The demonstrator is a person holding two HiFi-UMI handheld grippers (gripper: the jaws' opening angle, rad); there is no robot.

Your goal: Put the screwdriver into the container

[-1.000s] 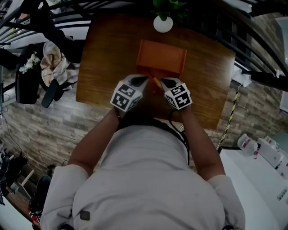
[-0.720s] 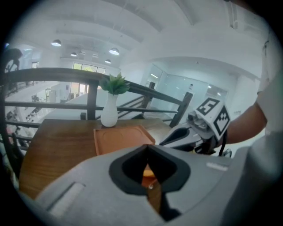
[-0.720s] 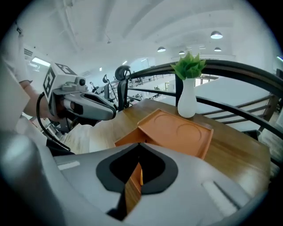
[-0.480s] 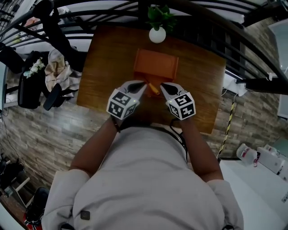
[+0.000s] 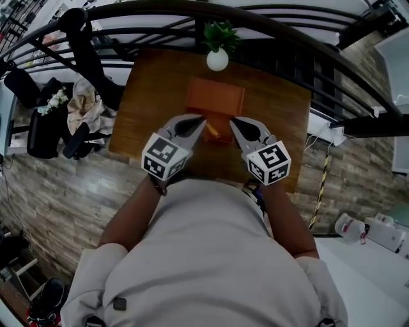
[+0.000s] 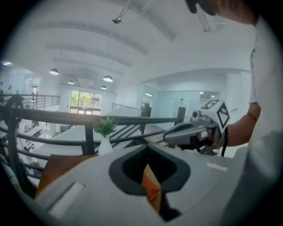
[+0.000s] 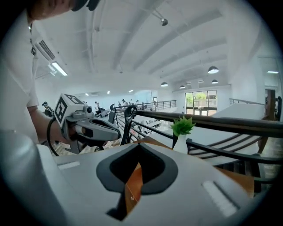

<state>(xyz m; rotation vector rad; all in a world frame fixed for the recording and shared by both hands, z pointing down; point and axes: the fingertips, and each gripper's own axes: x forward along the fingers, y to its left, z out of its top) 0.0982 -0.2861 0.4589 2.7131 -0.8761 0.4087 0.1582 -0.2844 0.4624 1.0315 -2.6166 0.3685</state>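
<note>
An orange container (image 5: 215, 97) stands on the wooden table (image 5: 153, 96). The screwdriver (image 5: 213, 132), with an orange handle, lies at the container's near edge; whether it rests inside I cannot tell. My left gripper (image 5: 202, 120) and right gripper (image 5: 232, 121) are held high above the table, one on each side of the screwdriver and well clear of it. Both are shut with nothing between the jaws. In the left gripper view the left gripper (image 6: 147, 148) points over the container (image 6: 152, 187), with the right gripper (image 6: 188, 132) alongside. The right gripper view shows the right gripper (image 7: 139, 146) shut.
A small green plant in a white vase (image 5: 217, 59) stands at the table's far edge. A dark metal railing (image 5: 192, 13) curves behind the table. Clothes and a dark chair (image 5: 70, 112) lie on the floor to the left.
Both grippers have risen from the table toward the head camera and spread a little apart. The screwdriver stays by the container.
</note>
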